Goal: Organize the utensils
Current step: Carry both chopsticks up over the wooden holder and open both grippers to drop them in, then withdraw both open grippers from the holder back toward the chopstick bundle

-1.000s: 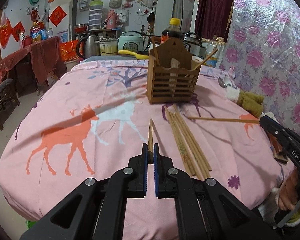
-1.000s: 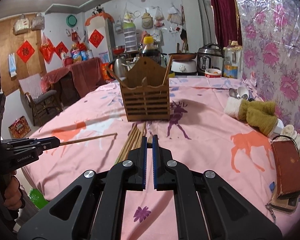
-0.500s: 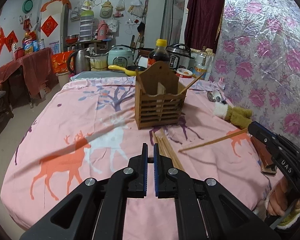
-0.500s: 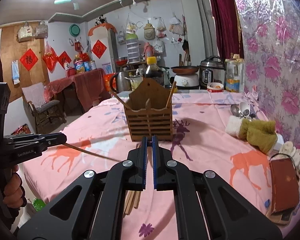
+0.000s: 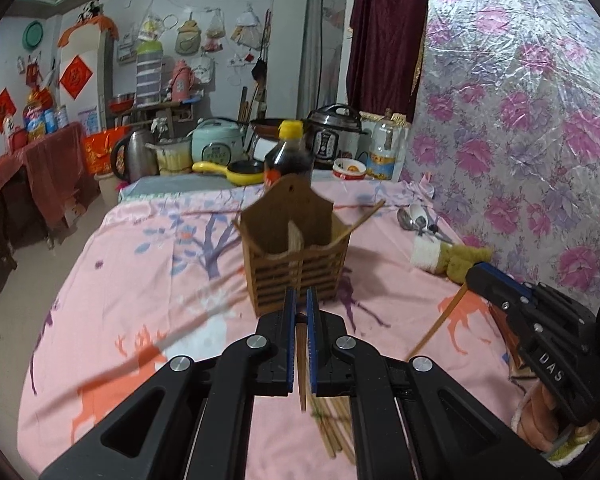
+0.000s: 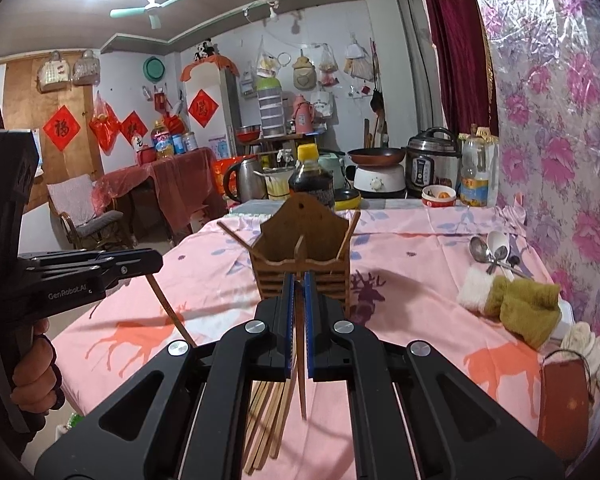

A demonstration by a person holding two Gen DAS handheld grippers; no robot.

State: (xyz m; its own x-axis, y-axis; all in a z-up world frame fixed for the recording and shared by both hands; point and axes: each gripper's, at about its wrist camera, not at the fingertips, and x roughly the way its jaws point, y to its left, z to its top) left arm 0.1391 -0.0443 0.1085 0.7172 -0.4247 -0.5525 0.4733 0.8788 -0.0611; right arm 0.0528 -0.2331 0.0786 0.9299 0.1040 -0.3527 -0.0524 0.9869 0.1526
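Two chopsticks are in the air over the near edge of the table (image 5: 112,272), one per gripper, each dangling tip-down. They look light, stiff and slick, so a pinch near the thick top end suits them. The left gripper (image 5: 299,312) is clamped on its chopstick (image 5: 301,364), the right gripper (image 6: 297,300) clamped on its own chopstick (image 6: 301,376). More chopsticks (image 6: 266,428) lie below; the wooden holder (image 6: 302,256) stands mid-table ahead
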